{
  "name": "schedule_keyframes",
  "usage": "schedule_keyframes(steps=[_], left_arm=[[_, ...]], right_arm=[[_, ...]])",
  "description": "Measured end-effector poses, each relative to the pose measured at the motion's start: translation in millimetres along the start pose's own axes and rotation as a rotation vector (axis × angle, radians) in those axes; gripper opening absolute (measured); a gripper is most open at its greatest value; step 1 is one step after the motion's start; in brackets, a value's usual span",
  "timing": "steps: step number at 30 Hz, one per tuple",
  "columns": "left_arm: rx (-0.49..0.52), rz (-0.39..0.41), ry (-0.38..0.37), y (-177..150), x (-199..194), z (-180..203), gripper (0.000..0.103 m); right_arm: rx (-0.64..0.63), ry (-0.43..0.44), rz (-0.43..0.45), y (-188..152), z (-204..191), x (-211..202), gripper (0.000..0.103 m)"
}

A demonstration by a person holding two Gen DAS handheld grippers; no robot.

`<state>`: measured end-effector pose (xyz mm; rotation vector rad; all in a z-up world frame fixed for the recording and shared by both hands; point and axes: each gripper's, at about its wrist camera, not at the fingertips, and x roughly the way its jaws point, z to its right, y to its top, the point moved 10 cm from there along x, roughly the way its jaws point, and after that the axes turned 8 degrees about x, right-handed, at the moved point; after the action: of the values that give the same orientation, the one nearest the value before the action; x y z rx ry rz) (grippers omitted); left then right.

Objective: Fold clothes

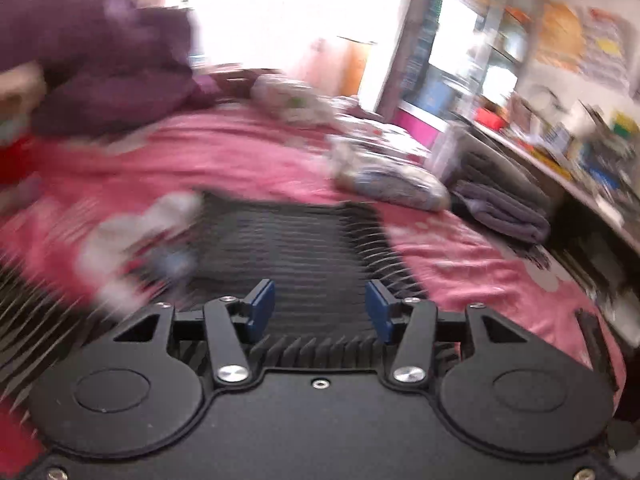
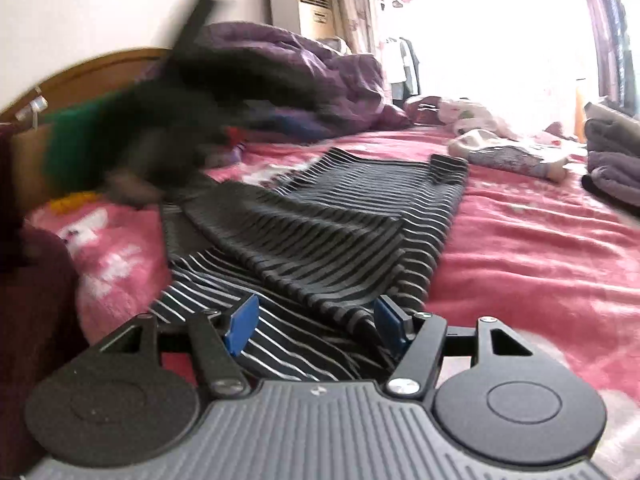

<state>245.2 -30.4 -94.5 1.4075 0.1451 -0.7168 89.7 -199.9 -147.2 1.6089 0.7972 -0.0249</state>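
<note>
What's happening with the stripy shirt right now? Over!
Left hand-held gripper open, empty. Right hand-held gripper open, jaws either side of the shirt hem. Shirt partly folded on the bed. Blurred dark shape over its far end.

A pink bedspread [image 2: 540, 248] covers the bed; at its head a wooden headboard [image 2: 92, 70], a purple quilt [image 2: 320, 64] heaped on it, a cluttered desk [image 1: 560, 160] alongside, a white cabinet unit [image 2: 310, 4] beyond

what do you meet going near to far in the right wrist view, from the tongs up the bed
right tongs → striped shirt → purple quilt → white heater
</note>
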Motion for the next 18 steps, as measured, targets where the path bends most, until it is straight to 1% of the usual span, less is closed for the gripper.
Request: schedule_keyframes(steps=[2, 5, 9, 13, 15, 16, 17, 18], left_arm=[[-0.079, 0.009, 0.03, -13, -18, -22, 0.049], [-0.198, 0.023, 0.076, -32, -44, -55, 0.049], [-0.346, 0.032, 0.128, -59, -76, -94, 0.049], [-0.406, -0.008, 0.073, -73, -73, -94, 0.049], [-0.414, -0.012, 0.063, -73, -71, -92, 0.049], [-0.416, -0.012, 0.062, -72, -69, -91, 0.049], [-0.417, -0.014, 0.069, -72, -68, -91, 0.049], [-0.42, -0.015, 0.082, -73, -67, -93, 0.049]], right_arm=[[0.013, -0.048, 0.005, 0, 8, 0, 0.064], [0.055, -0.096, 0.027, 0, 17, -4, 0.064], [0.073, -0.118, 0.042, 0, 19, -6, 0.064], [0.031, -0.109, 0.052, -4, 7, -3, 0.064], [0.031, -0.083, 0.005, -10, 1, 4, 0.066], [0.027, -0.065, -0.038, -17, -2, 10, 0.067], [0.008, -0.06, -0.066, -22, -6, 13, 0.067], [-0.038, -0.081, -0.063, -21, -9, 14, 0.067]])
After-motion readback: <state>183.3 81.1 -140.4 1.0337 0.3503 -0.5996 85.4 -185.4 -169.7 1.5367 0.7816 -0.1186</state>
